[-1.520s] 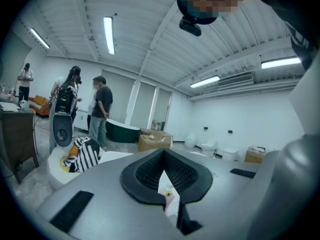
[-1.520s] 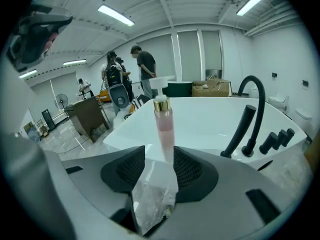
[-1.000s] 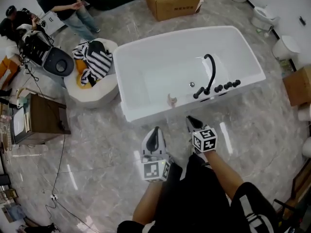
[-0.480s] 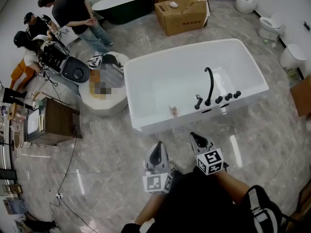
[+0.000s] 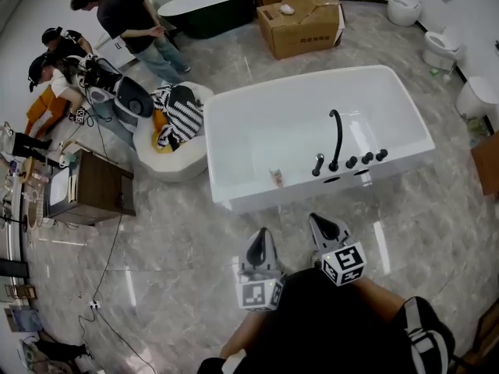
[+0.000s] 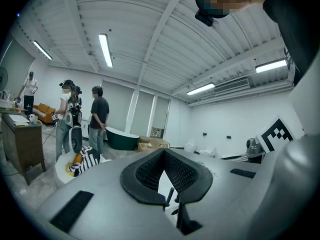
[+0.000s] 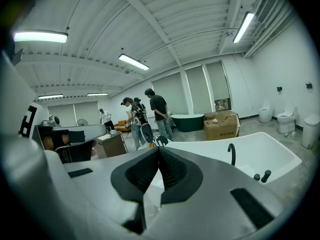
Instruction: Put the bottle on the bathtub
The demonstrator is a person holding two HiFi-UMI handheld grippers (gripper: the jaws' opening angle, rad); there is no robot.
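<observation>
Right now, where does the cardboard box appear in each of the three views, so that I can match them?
Head view: the cardboard box is at the top, right of centre, beyond the white bathtub.
Left gripper view: small, near the centre, on the far floor.
Right gripper view: right of centre, behind the white bathtub.
Shared landmark: the dark bathtub, just left of the box everywhere.

My left gripper [image 6: 163, 151], jaws closed tip to tip with nothing held, white bathtub [image 6: 164, 183] glimpsed through the gap beneath, person in dark shirt [image 6: 98, 115] standing far left, dark tub [image 6: 119, 138], cardboard box [image 6: 150, 144], striped cloth [image 6: 89, 160].
</observation>
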